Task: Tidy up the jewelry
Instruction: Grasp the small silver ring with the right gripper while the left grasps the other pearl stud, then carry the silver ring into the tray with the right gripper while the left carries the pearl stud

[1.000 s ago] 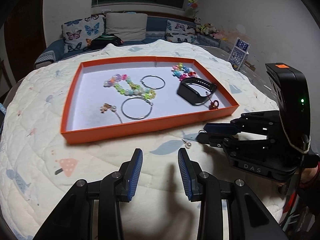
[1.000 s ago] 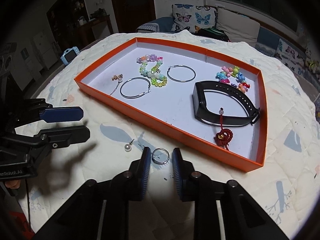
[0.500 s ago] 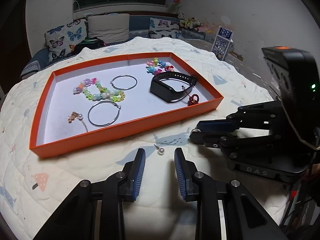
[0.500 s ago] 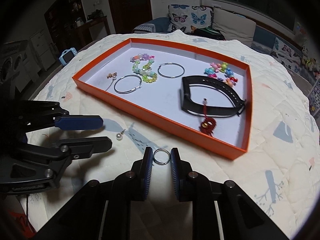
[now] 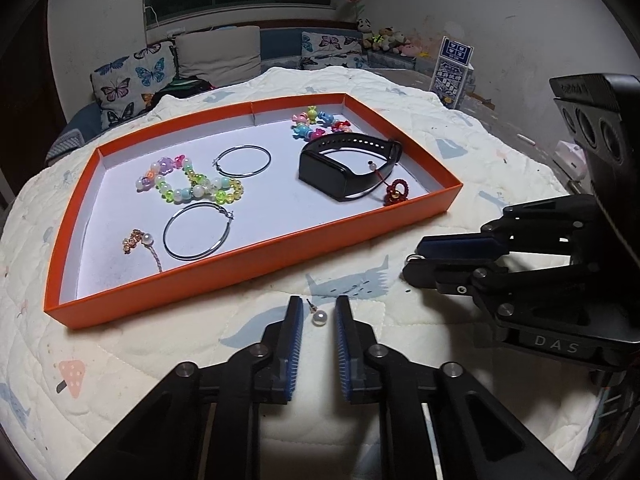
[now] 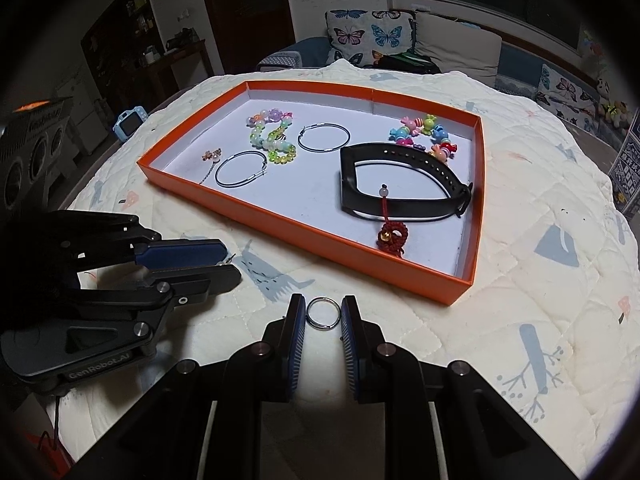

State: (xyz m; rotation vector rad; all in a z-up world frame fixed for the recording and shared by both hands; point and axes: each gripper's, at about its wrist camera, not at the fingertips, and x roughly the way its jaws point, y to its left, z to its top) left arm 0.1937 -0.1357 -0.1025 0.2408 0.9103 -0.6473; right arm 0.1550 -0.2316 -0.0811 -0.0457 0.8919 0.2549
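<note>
An orange tray (image 5: 248,264) (image 6: 304,232) on the quilt holds two hoop earrings, two bead bracelets, a black band and a red charm. My left gripper (image 5: 318,312) is open, its fingers on either side of a pearl stud earring (image 5: 319,317) lying on the quilt in front of the tray. My right gripper (image 6: 323,312) has its pads against both sides of a small silver ring (image 6: 323,313) lying on the quilt. The ring's edge shows at the right gripper's tips in the left wrist view (image 5: 414,258).
The right gripper's body (image 5: 560,280) sits close to the right of the left one. The left gripper's body (image 6: 100,280) fills the left of the right wrist view. A patterned box (image 5: 454,68) stands at the table's far right edge. A sofa lies behind.
My left gripper has moved forward so the pearl stud lies between its fingers, which have narrowed. My right gripper has closed a little more on the silver ring.
</note>
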